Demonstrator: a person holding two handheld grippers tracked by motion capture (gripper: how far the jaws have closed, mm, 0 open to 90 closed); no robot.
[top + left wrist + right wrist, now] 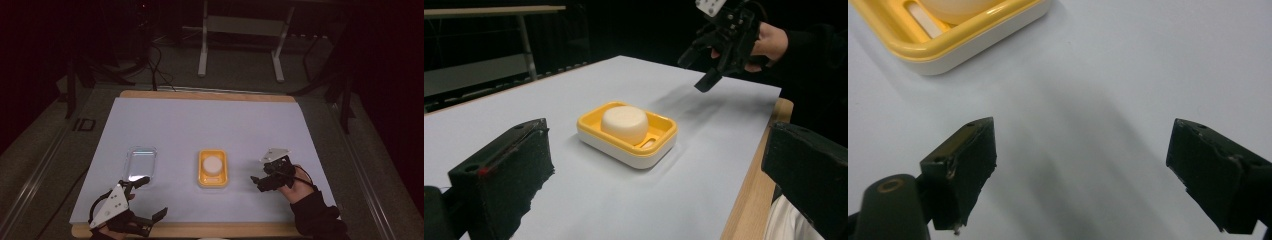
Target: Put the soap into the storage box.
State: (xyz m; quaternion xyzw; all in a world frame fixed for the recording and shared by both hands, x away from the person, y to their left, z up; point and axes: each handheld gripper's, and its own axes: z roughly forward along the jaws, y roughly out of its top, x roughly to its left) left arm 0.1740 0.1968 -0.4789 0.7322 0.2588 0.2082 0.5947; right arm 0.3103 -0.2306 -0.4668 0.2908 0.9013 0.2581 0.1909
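Yellow soap dish (213,169) with white soap bar (212,163) at centre of white sheet (200,125), lying flat, long axis 12 to 6 o'clock in high view. Clear plastic lid (140,162) at 9 o'clock of dish, well apart from it, flat on sheet.

Right gripper (261,181) at 3 o'clock of dish, near but not touching; jaws spread wide, nothing between them, tips aimed toward dish. In right gripper view, jaws apart over bare sheet, dish corner (953,37) at 11 o'clock beyond them. In left gripper view, same gripper (704,70) hanging above sheet at 1 o'clock of dish, held by hand (769,42).

Left gripper (150,197) at 7 o'clock of dish, near front edge of wooden table (200,230); jaws wide apart, empty, one tip just beside near end of lid. Contact with lid: cannot tell. In left gripper view, dish (626,132) and soap (625,122) framed between the two open jaws, farther off
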